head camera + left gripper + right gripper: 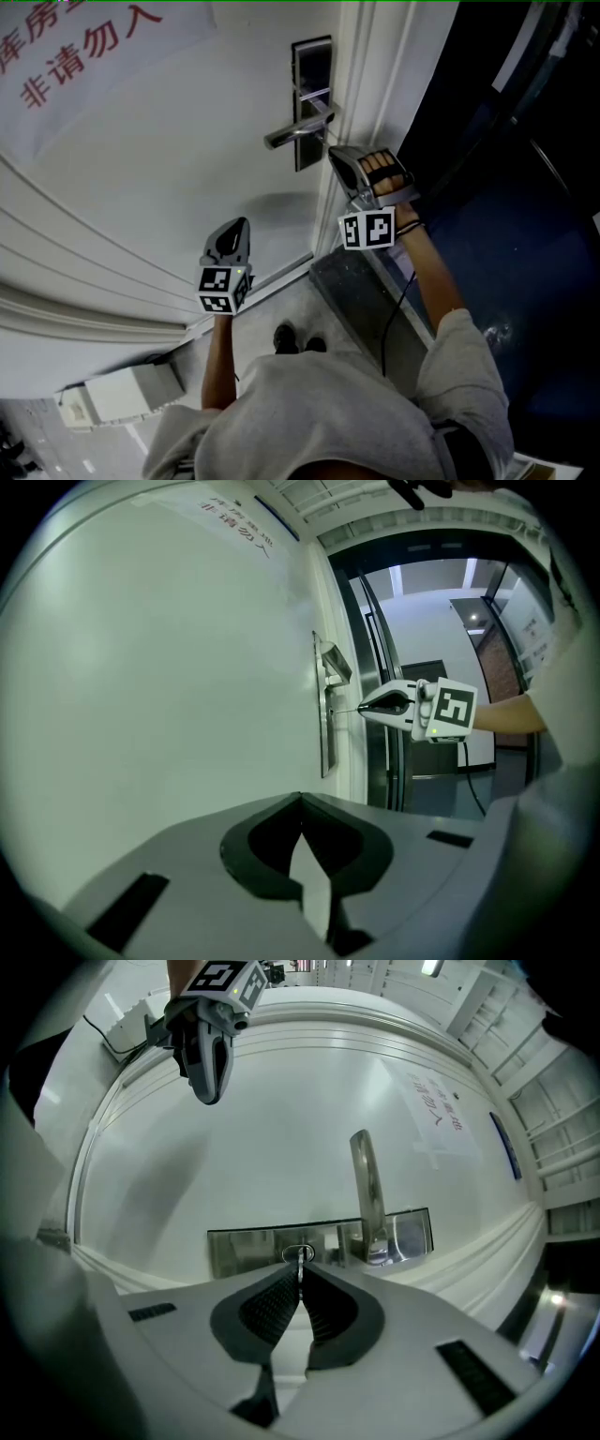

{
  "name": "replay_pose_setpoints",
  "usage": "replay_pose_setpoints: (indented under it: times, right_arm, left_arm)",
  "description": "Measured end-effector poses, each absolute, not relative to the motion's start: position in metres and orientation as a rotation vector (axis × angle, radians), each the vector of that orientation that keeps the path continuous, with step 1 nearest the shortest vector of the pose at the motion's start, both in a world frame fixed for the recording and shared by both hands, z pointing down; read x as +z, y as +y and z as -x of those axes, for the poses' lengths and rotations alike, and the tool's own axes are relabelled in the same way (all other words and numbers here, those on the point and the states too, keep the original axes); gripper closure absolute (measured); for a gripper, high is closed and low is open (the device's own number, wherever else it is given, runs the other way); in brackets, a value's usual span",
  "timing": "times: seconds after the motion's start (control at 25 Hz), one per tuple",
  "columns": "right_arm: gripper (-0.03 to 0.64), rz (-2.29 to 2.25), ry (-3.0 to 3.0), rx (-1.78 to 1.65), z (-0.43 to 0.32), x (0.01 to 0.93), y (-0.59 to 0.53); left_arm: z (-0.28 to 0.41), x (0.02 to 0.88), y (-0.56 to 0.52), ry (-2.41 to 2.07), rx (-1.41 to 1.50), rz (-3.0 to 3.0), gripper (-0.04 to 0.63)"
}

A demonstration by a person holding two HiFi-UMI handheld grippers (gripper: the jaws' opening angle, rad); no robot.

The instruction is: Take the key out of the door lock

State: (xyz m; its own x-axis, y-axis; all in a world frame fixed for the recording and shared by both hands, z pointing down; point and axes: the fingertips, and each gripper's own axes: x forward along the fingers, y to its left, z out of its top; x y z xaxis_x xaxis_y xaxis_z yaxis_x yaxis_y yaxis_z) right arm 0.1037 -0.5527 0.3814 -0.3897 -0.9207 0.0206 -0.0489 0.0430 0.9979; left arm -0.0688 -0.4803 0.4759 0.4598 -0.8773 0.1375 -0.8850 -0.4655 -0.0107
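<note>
A steel lock plate with a lever handle sits on the white door. My right gripper is level with the plate's lower end and is shut on the key. The key's thin blade spans the short gap between the right gripper and the plate. I cannot tell whether its tip is still in the keyhole. My left gripper hangs lower left of the lock, close to the bare door, shut and holding nothing.
A notice with red characters is stuck on the door's upper left. The door frame and a dark doorway lie right of the lock. A white box stands on the floor at lower left. The person's shoes are by the threshold.
</note>
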Motion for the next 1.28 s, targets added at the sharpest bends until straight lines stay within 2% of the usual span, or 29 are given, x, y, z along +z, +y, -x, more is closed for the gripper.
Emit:
replay_pose_setpoints:
  times: [0.2, 0.64, 0.92, 1.28]
  right_arm:
    - [0.588, -1.092, -1.662, -1.355, -0.109, 0.379, -0.546]
    - [0.588, -1.544, -2.039, -0.819, -0.173, 0.380, -0.519]
    - [0.588, -1.827, -2.112, -0.514, -0.235, 0.388, -0.493]
    - [0.588, -2.099, -2.008, -0.310, -0.303, 0.409, -0.439]
  left_arm:
    - [0.067, 0.472, -0.480, -1.588, 0.184, -2.639, 0.578]
    - [0.040, 0.470, -0.488, -1.500, 0.193, -2.708, 0.578]
    - [0.002, 0.468, -0.496, -1.381, 0.191, -2.774, 0.578]
    - [-0.058, 0.467, -0.507, -1.196, 0.194, -2.879, 0.578]
